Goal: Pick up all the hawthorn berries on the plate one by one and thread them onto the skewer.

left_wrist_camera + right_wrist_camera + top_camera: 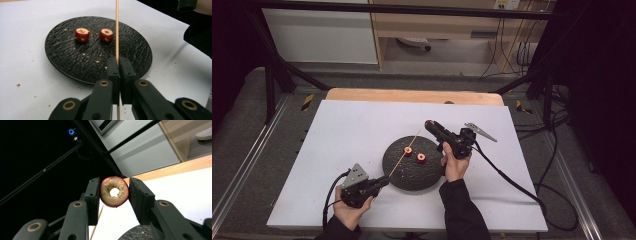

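Resting on the white desk (pixel 337 150): one dark round plate (pixel 65 62) carrying two red fruit pieces (pixel 82 34). Left gripper (pixel 118 60) clenched on a thin wooden skewer (pixel 117 30) that slants over the plate. Right gripper (pixel 114 192) grasping a third cored fruit ring (pixel 114 191), raised beyond the plate's far edge, near the skewer's tip.

Both tools are showing matte black bodies. Left tool (pixel 382 183): grey three-cornered plate on top, black cable looping off toward the tabletop's near edge. Right tool (pixel 429 123): grey plate too, black cable trailing toward the right edge. Brass-coloured rivets are sitting in the jaw links; small screws in the pads. Person is wearing dark sleeves.
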`<state>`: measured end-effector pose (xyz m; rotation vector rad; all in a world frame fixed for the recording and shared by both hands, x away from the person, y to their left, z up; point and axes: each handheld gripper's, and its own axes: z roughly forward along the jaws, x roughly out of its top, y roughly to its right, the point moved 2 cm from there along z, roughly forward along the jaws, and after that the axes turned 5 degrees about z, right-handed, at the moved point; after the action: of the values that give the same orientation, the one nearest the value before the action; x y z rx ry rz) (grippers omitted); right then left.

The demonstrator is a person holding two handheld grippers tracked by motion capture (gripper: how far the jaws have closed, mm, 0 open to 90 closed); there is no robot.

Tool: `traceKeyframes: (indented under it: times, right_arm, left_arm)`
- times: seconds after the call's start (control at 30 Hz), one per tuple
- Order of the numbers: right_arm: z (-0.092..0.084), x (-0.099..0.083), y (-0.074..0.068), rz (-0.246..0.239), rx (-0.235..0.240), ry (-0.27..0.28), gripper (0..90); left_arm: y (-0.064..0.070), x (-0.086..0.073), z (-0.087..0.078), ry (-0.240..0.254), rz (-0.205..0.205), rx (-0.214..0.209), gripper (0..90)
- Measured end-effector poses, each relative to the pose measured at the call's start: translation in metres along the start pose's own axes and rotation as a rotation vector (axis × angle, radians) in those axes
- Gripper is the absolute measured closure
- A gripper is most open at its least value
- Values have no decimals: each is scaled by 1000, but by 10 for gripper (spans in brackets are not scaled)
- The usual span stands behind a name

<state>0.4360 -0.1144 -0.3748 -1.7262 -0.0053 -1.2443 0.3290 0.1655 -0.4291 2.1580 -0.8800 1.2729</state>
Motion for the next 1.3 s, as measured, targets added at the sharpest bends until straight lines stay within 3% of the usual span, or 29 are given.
traceKeyframes:
  times: [0.33,1.3]
  right_arm:
    - [2,1,1,29,16,57,624]
    - [3,-1,-1,62,31,98,625]
  left_arm:
    - [7,4,7,11,-5,-15,875]
    - [16,7,16,42,-45,-17,877]
